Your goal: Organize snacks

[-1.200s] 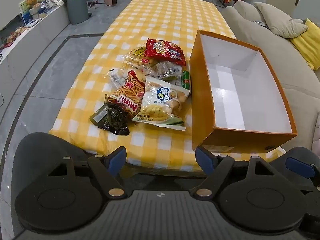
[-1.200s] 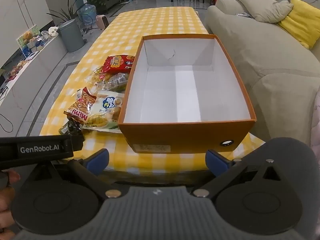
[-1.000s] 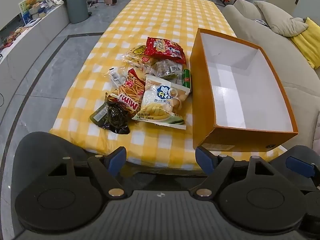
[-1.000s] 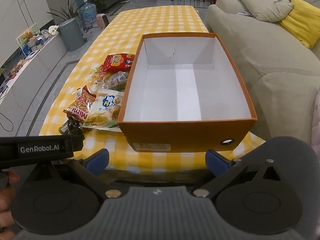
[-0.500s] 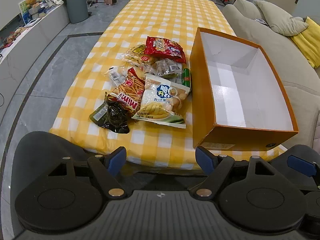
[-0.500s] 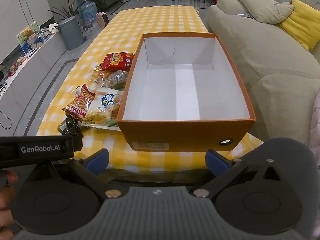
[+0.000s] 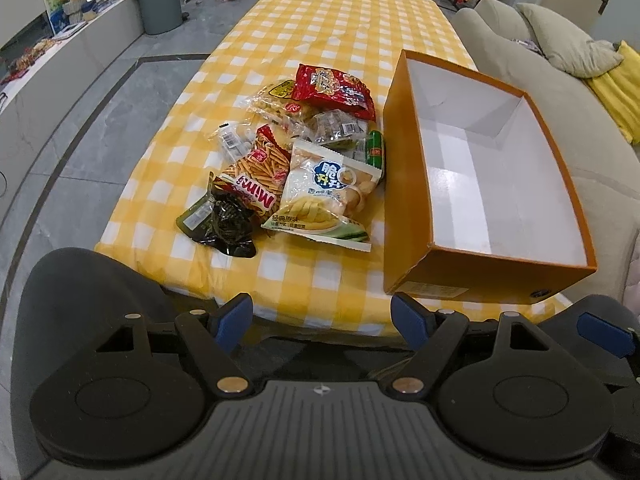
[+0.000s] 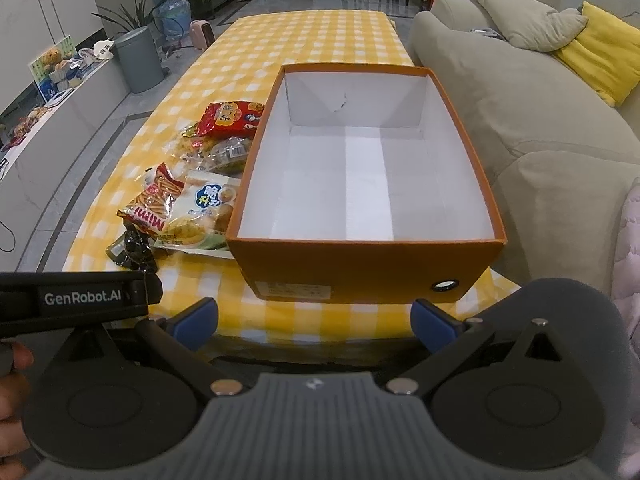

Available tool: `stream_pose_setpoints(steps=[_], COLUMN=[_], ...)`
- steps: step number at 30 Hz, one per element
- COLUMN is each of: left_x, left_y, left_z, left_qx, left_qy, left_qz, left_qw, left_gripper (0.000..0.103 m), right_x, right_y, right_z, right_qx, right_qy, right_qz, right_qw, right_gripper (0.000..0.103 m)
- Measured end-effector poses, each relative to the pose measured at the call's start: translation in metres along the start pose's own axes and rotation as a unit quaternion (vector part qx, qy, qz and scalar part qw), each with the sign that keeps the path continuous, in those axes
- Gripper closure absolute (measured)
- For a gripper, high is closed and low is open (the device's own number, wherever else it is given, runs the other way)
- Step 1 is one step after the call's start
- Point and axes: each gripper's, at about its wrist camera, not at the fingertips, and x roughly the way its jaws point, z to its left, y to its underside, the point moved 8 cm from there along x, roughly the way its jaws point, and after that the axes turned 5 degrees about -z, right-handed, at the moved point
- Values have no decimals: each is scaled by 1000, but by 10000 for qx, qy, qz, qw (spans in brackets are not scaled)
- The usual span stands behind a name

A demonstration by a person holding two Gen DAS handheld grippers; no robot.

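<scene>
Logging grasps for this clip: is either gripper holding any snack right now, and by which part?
Nothing is held. The left gripper and right gripper are both open, short of the snack pile.

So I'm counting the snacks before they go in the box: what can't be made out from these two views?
- Snack pile, left wrist view: packets overlap, so the lower ones are part hidden and the count is unsure.
- Green packet, left wrist view: mostly hidden behind the white bag.
- Snack pile, right wrist view: its right edge is cut off by the orange box wall.
- Box label, right wrist view: print too small to read.
</scene>
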Motion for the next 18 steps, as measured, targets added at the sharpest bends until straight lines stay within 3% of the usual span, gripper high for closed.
stream_pose_setpoints(steps=[18], left_x=[3], left_y=[2], left_z=[0], left_qx=[-23], left_qy=[7], left_qz=[60], left_qw=[10000], left_gripper=[11], right_x=[-1], right_y=[0], right_z=[1], right_qx=[-20], right_qy=[15], right_qz=[-39], right_qw=[10000], right_gripper=[3])
